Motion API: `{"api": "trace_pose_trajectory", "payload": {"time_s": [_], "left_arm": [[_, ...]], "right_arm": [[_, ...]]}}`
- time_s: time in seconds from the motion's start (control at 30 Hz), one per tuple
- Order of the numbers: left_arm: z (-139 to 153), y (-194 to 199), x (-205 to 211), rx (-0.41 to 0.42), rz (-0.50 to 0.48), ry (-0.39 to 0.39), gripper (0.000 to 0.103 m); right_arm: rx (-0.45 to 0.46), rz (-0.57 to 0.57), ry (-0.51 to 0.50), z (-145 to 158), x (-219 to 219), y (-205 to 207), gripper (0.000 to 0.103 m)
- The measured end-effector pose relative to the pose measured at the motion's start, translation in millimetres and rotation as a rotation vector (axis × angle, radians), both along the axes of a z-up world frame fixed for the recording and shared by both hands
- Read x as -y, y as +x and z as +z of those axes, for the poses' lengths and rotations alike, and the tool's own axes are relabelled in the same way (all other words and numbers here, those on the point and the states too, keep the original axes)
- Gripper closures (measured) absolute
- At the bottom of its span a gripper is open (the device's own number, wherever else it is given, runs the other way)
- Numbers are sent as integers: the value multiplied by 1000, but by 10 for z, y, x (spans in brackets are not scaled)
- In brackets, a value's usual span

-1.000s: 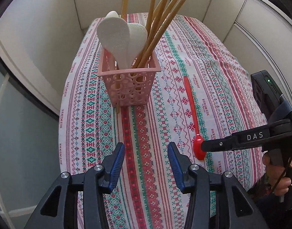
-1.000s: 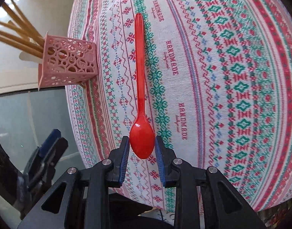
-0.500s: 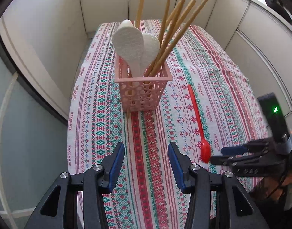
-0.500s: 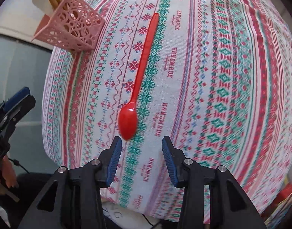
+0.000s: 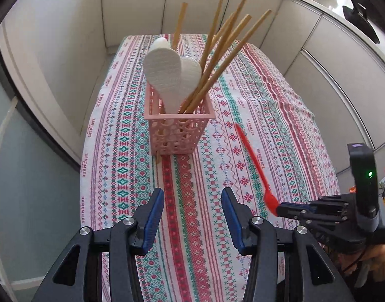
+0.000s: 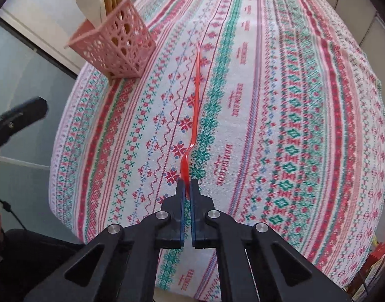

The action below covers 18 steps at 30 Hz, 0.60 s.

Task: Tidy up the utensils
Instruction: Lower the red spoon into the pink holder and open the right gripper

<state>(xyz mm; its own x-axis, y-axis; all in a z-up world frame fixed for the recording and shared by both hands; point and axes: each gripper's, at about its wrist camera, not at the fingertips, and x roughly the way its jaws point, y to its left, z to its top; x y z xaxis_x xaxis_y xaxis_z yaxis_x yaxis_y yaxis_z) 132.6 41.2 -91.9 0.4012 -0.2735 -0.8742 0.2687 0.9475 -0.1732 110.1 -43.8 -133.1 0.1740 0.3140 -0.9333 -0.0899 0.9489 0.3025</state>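
A red plastic spoon [image 6: 195, 105] points away from me, edge-on, its handle toward the far end of the table. My right gripper [image 6: 187, 188] is shut on the spoon's bowl; it also shows in the left wrist view [image 5: 280, 207] with the spoon [image 5: 253, 162]. A pink lattice basket [image 5: 178, 132] holds two white rice paddles [image 5: 164, 75] and several wooden chopsticks [image 5: 225, 58]; it shows in the right wrist view [image 6: 114, 47] at upper left. My left gripper [image 5: 192, 214] is open and empty, above the near end of the table.
A patterned red, green and white tablecloth [image 5: 280, 105] covers the table. White cabinet fronts [image 5: 331, 58] stand to the right and behind. A grey wall and floor [image 5: 28, 188] lie to the left. The left gripper's finger [image 6: 18, 115] shows at the left of the right wrist view.
My right gripper has closed on the spoon's bowl and turned the spoon on edge. The left gripper has drawn back and risen a little, staying open.
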Motion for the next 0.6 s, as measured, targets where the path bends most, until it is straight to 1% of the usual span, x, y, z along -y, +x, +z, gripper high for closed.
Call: {"api": "trace_pose_trajectory", "payload": {"time_s": [0.17,0.2,0.27,0.3,0.4,0.47,0.53,0.6], "left_arm": [[-10,-11,14,-4,0,0,55],[-6,-16,11,-2,-3,2,55],[37,-20,-14,10,2,-5,55],[68,-14,-46,19,13,-13,55],[203,19,-208,68,82,-46,55],[271,49,-328,102,137,-47,55],[310,62,-448,133,194,-30,56],[323,75,-557,145,238,-27,56]], "right_arm": [[-22,-46,95,84,185,-69,103],[-28,-51,124,235,342,-164,103],[-47,-59,184,342,439,-215,103],[-61,-63,240,415,512,-235,103],[-58,-68,410,657,553,-313,103],[-54,-73,504,832,565,-363,103],[-58,-83,576,969,515,-375,103],[-79,-107,641,1073,445,-365,103]]}}
